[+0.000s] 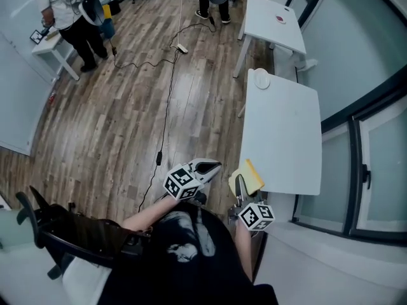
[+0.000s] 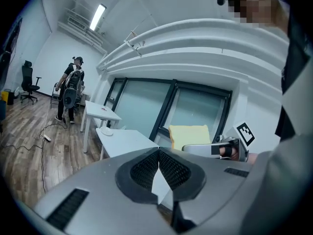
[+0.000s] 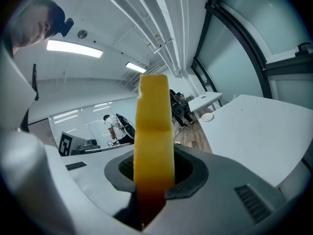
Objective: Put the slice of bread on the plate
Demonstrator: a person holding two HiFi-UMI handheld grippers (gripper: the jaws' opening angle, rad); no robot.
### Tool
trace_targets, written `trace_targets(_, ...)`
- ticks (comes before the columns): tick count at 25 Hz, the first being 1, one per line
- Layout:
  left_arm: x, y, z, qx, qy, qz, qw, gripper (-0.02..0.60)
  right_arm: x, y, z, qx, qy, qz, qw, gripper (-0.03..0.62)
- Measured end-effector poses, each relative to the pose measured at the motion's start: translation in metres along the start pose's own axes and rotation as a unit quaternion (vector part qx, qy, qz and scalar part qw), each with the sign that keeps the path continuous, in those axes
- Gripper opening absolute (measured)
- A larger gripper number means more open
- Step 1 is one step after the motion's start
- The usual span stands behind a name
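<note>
A yellow slice of bread (image 1: 248, 176) stands on edge in my right gripper (image 1: 240, 186), whose jaws are shut on its lower end. It hangs just past the near corner of the white table (image 1: 280, 132). In the right gripper view the slice (image 3: 154, 126) shows edge-on between the pads. The small white plate (image 1: 261, 79) sits at the far end of that table, also visible in the right gripper view as the plate (image 3: 208, 117). My left gripper (image 1: 215, 166) hovers over the floor to the left of the table, jaws together and holding nothing. The left gripper view shows the bread (image 2: 190, 132) and the plate (image 2: 106, 131).
A second white table (image 1: 273, 24) with a small red thing stands beyond the first. Glass panels with dark frames (image 1: 362, 164) run along the right. A cable (image 1: 166, 100) crosses the wooden floor. A person (image 1: 70, 14) stands at a desk far left; an office chair (image 1: 44, 224) is close behind.
</note>
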State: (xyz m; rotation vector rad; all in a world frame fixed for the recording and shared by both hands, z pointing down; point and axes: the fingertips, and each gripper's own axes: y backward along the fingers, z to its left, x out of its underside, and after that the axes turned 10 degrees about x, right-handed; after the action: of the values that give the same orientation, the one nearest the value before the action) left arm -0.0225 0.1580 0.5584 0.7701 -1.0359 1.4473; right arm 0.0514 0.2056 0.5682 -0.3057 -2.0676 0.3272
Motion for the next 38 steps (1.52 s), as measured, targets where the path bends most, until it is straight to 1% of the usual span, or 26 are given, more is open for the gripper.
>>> trace_targets(4, 0.005, -0.012, 0.016, 0.001, 0.009, 0.020, 0.9998, 0.005, -0.003, -0.031, -0.013, -0.008, -0.013, 0.022, 1.000, 0.101)
trace_targets(8, 0.000, -0.023, 0.052, 0.003, 0.027, 0.030, 0.9992, 0.005, -0.010, -0.064, -0.019, -0.006, -0.023, 0.033, 0.999, 0.101)
trace_targets(12, -0.024, -0.033, 0.101, 0.007, 0.029, 0.029, 0.9991, 0.005, -0.026, -0.109, -0.025, 0.007, -0.030, 0.041, 0.999, 0.101)
trace_targets(15, -0.048, -0.038, 0.139, 0.018, 0.022, 0.028, 0.9992, 0.005, -0.049, -0.149, -0.022, 0.011, -0.019, 0.038, 0.999, 0.101)
trace_targets(19, -0.069, -0.042, 0.183, 0.037, 0.024, 0.033, 0.9985, 0.005, -0.073, -0.195, -0.018, 0.023, -0.015, 0.028, 0.999, 0.101)
trace_targets(22, -0.081, -0.047, 0.210, 0.052, 0.021, 0.037, 0.9977, 0.005, -0.083, -0.221, -0.015, 0.035, -0.019, 0.024, 0.999, 0.101)
trace_targets(26, -0.093, -0.061, 0.237, 0.060, 0.025, 0.041, 0.9970, 0.005, -0.091, -0.246, -0.019, 0.045, -0.021, 0.032, 0.998, 0.101)
trace_targets(29, -0.096, -0.076, 0.258, 0.062, 0.033, 0.039, 0.9968, 0.005, -0.098, -0.267, -0.033, 0.051, -0.020, 0.040, 0.998, 0.101)
trace_targets(32, -0.093, -0.098, 0.287, 0.060, 0.044, 0.049, 0.9960, 0.005, -0.112, -0.294, -0.055, 0.057, -0.024, 0.041, 0.997, 0.101)
trace_targets(35, -0.094, -0.124, 0.322, 0.051, 0.048, 0.065, 0.9954, 0.005, -0.129, -0.325, -0.081, 0.059, -0.008, 0.045, 0.997, 0.101)
trace_targets(38, -0.104, -0.156, 0.353, 0.047, 0.045, 0.073, 0.9952, 0.005, -0.151, -0.357, -0.111, 0.053, 0.004, 0.055, 0.997, 0.101)
